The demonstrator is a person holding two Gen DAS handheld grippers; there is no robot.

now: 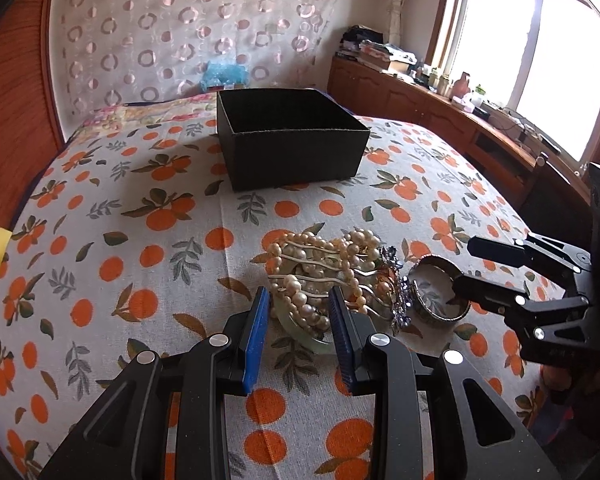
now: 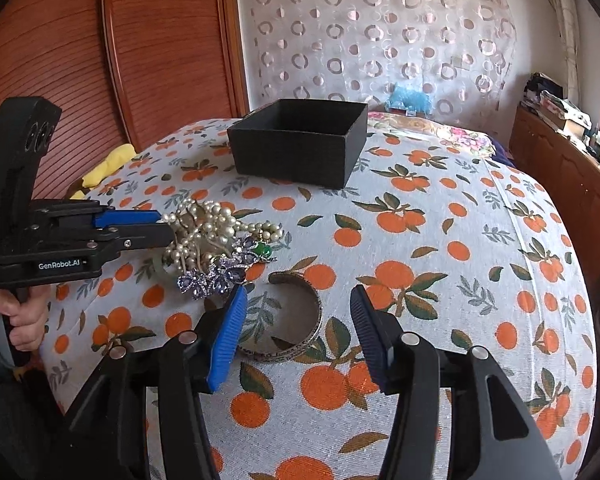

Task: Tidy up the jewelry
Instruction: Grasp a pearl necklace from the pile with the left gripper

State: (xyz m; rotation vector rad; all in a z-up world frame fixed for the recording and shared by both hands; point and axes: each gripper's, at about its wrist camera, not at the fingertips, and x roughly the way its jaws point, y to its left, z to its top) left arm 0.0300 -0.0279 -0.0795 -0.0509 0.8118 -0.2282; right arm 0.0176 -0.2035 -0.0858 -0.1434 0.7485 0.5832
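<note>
Jewelry pile (image 1: 332, 276) on bedspread (image 1: 140, 240), near side of empty black box (image 1: 288, 136). Left gripper (image 1: 300, 320) narrow gap, astride pearls, nothing clamped. Right gripper (image 2: 296, 332) approx half open, empty, over bangle (image 2: 296, 316). Risk: tangled strands drag neighbours; bangle may slip off pads.

The black box's (image 1: 288, 136) floor is hidden, perhaps empty.

Home bedroom — bed (image 1: 140, 240), curtain (image 1: 180, 20)
</note>
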